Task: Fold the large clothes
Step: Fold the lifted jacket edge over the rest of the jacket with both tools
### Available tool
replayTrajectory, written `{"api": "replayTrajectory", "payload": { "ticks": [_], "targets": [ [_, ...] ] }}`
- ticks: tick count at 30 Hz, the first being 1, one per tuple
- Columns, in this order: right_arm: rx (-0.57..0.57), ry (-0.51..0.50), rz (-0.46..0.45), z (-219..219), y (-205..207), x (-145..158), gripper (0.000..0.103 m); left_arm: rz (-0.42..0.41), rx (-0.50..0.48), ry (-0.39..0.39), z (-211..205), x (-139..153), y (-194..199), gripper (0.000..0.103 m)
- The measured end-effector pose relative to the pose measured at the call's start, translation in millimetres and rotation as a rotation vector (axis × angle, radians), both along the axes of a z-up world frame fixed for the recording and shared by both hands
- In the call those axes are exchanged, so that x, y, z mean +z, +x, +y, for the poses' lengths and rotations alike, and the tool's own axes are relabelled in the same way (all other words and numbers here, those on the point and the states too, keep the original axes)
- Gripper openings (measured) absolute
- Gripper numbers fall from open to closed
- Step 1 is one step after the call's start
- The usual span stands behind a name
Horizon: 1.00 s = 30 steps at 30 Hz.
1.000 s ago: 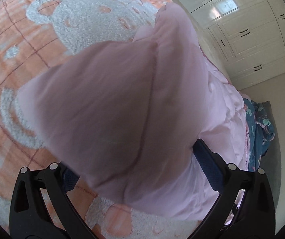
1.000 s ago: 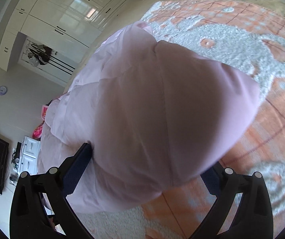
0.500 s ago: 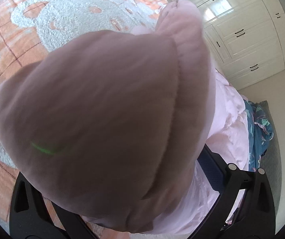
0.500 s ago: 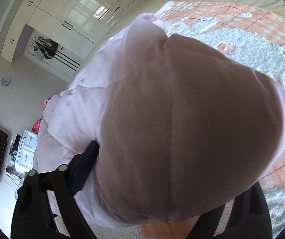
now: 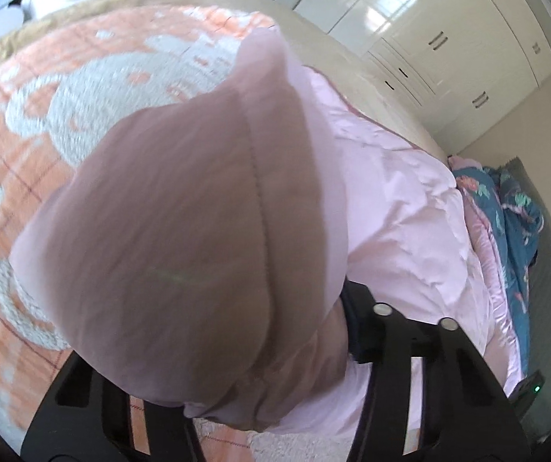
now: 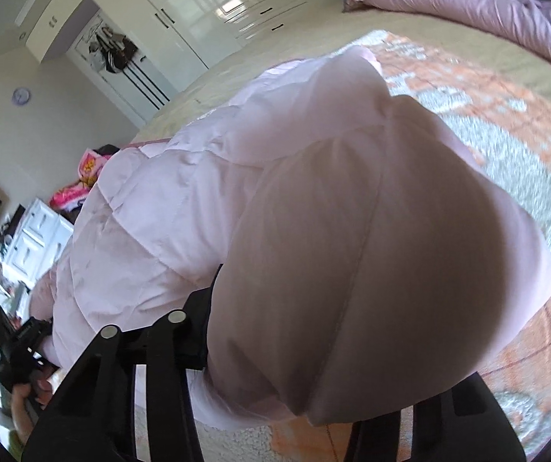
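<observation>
A: How do the grippers stand?

B: The left gripper (image 5: 217,350) has its jaws about a third open and closing, with a puffy fold of the pink jacket (image 5: 398,208) between them. The right gripper (image 6: 314,350) does the same on the other end of the jacket (image 6: 183,208).

A: What differs from a second ago?

B: Then both stood wide around the fabric. Now the jaws have narrowed and both grippers are higher, so more of the bed shows.

A: And the jacket?

B: Pale pink, quilted, wrinkled. It lies on the orange blanket (image 5: 25,123) near the bed's edge, its gripped folds bulging before each camera.
</observation>
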State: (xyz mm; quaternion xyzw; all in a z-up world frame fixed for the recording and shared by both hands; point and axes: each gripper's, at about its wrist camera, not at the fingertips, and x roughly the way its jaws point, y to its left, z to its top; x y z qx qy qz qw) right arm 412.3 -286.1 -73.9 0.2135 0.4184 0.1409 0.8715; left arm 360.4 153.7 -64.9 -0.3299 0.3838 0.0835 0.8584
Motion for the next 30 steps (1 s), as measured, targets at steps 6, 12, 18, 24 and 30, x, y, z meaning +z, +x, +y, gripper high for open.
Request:
{"api": "replayTrajectory", "payload": {
  "ticks": [6, 12, 18, 24, 30],
  "targets": [
    [0.011, -0.059, -0.019, 7, -2, 9, 0.036, -0.011, -0.023, 0.065, -10, 14, -4, 0.032],
    [0.035, -0.125, -0.062, 15, -11, 23, 0.033, -0.02, -0.034, 0.106, -15, 28, -10, 0.029],
    [0.065, -0.172, -0.128, 20, -27, 44, 0.03, -0.039, -0.044, 0.134, -21, 46, -26, 0.028],
    [0.106, -0.198, -0.183, 19, -47, 64, 0.029, -0.048, -0.057, 0.169, -26, 62, -41, 0.028],
    [0.127, -0.201, -0.214, 15, -74, 78, 0.029, -0.036, -0.073, 0.194, -29, 68, -63, 0.028]
  ]
}}
